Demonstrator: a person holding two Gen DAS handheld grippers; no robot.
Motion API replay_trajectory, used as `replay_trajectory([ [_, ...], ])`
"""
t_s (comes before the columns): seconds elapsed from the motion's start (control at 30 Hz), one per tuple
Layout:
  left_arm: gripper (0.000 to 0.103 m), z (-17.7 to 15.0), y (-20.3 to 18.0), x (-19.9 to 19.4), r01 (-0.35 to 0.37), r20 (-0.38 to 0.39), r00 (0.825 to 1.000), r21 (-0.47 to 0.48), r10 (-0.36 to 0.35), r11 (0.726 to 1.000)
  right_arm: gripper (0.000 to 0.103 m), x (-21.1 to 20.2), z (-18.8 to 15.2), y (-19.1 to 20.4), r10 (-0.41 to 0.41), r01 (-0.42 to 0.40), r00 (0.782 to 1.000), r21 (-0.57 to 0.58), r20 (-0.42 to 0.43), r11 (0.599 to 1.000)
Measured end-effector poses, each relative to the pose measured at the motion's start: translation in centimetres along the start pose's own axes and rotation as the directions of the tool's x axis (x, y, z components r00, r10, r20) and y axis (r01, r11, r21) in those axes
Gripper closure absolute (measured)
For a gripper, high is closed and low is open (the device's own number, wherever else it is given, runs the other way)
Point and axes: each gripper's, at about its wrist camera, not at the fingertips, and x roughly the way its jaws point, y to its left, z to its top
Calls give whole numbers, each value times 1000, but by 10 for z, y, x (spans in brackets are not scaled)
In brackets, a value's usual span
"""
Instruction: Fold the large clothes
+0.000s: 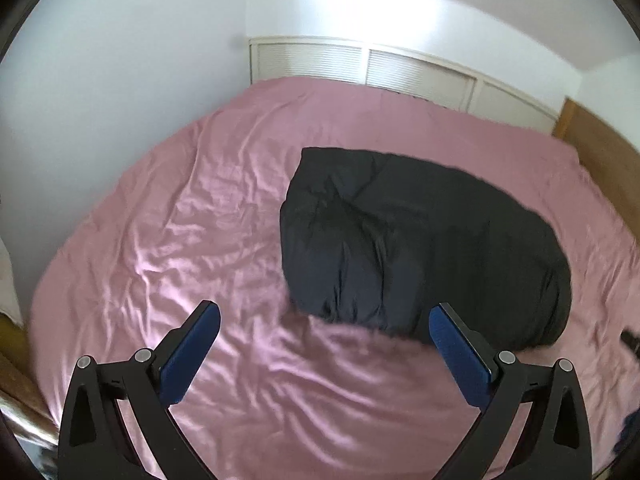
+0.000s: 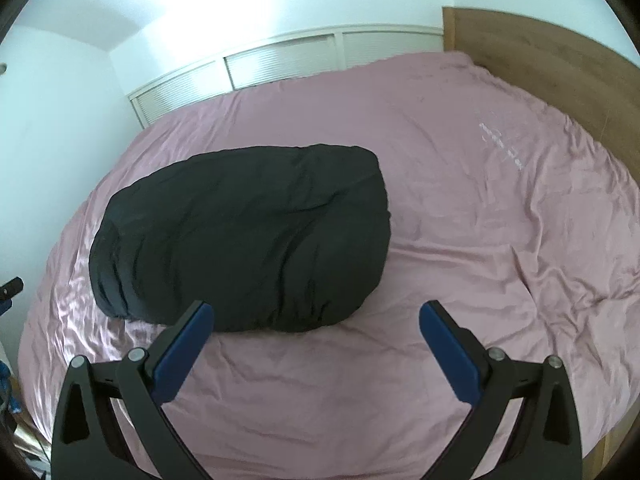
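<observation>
A large black garment [image 1: 420, 240] lies folded into a thick rounded bundle on the pink bed sheet [image 1: 180, 240]. It also shows in the right wrist view [image 2: 244, 236], left of centre. My left gripper [image 1: 324, 316] is open and empty, held above the sheet just in front of the bundle's near left edge. My right gripper [image 2: 316, 314] is open and empty, held above the sheet just in front of the bundle's near right edge. Neither gripper touches the garment.
The pink sheet [image 2: 480, 240] covers the whole bed and is wrinkled. White louvred closet doors [image 1: 360, 64] stand behind the bed. A wooden headboard [image 2: 560, 64] runs along the right side. White walls close in on the left.
</observation>
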Motion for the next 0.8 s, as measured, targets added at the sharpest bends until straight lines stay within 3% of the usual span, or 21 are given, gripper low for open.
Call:
replay_trajectory([
  [0.17,1,-29,1,-8,40,-9,999,50,-39,998,0,-20,-21,30,-33,33,999,-43,13,999],
  [0.4,1,-43,15,-18,92,-22,996,84,-91,992,0,-41,-49,55,-51,51,999,-20,-3,999],
  [0.8,1,-35,19,-39,28,46,998,95,-33,995,0,-56,-69,80,-52,52,999,-34,-6,998],
])
